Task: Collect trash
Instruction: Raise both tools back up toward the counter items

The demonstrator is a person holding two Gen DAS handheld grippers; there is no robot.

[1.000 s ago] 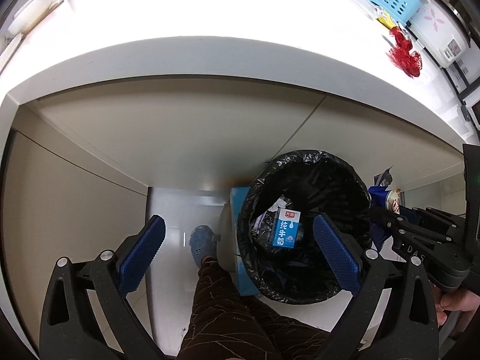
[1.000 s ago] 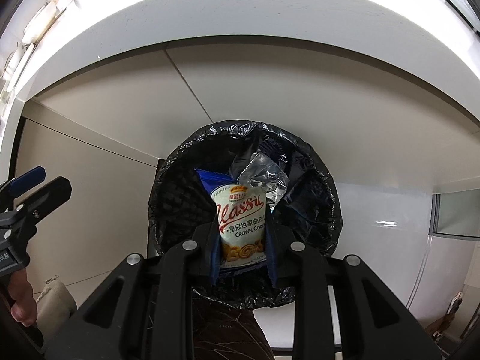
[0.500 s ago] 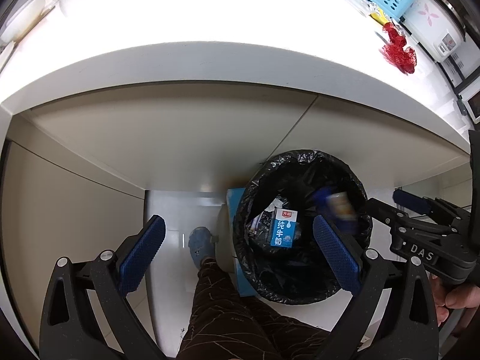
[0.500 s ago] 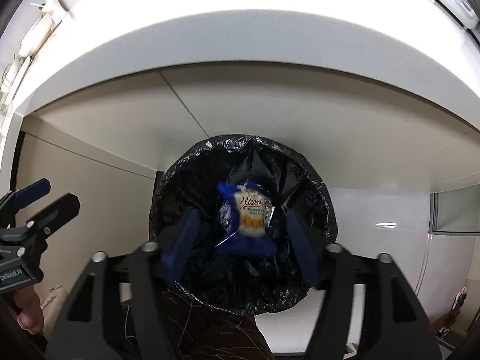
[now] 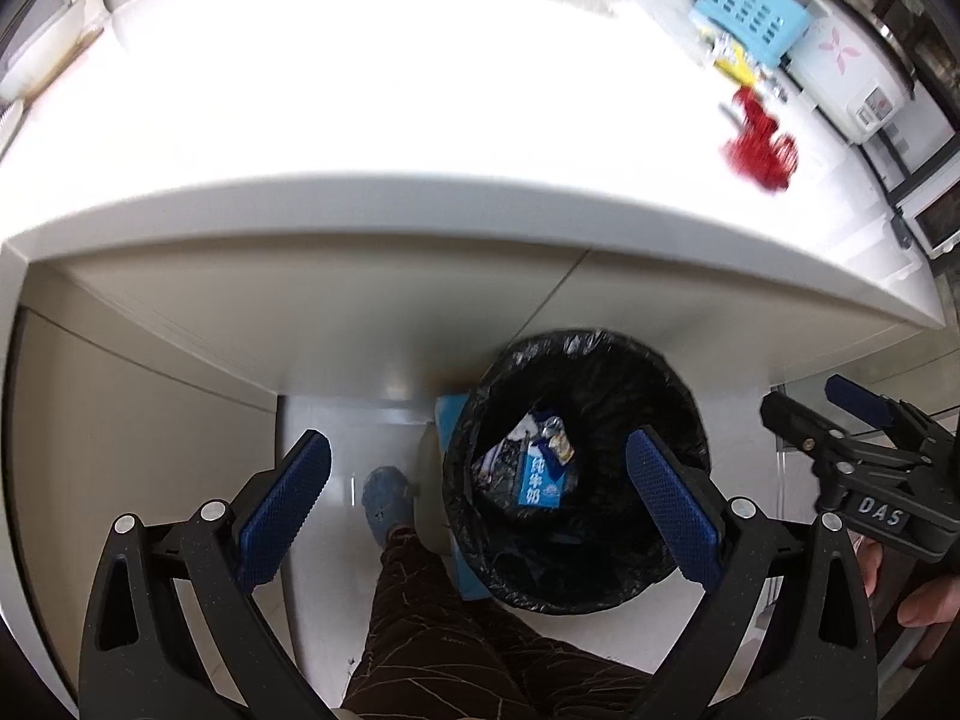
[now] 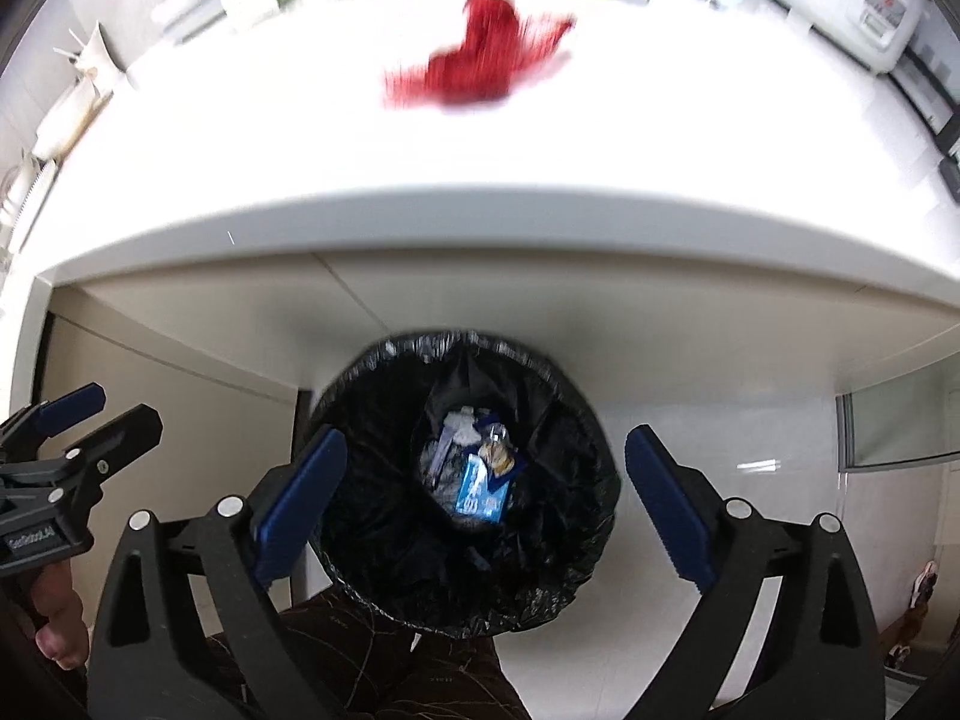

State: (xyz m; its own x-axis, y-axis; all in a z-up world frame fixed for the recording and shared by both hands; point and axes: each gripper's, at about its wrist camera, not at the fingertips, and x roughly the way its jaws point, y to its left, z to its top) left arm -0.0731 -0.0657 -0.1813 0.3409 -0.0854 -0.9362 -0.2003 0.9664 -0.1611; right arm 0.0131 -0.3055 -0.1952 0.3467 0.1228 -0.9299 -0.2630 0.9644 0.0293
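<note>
The right gripper [image 6: 486, 504], jaws just opened wide and empty, hangs over the bin [image 6: 462, 480]; the snack bag [image 6: 498, 456] lies inside; left gripper [image 5: 477, 507] gapes empty too; next, I'd guess, the red scrap [image 6: 480, 60] on the counter [image 6: 540, 150].

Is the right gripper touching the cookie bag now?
Apart. The right wrist view shows the right gripper, its jaws just opened wide, with nothing between them; the cookie bag lies at the bottom of the trash bin, beside the milk carton.
</note>
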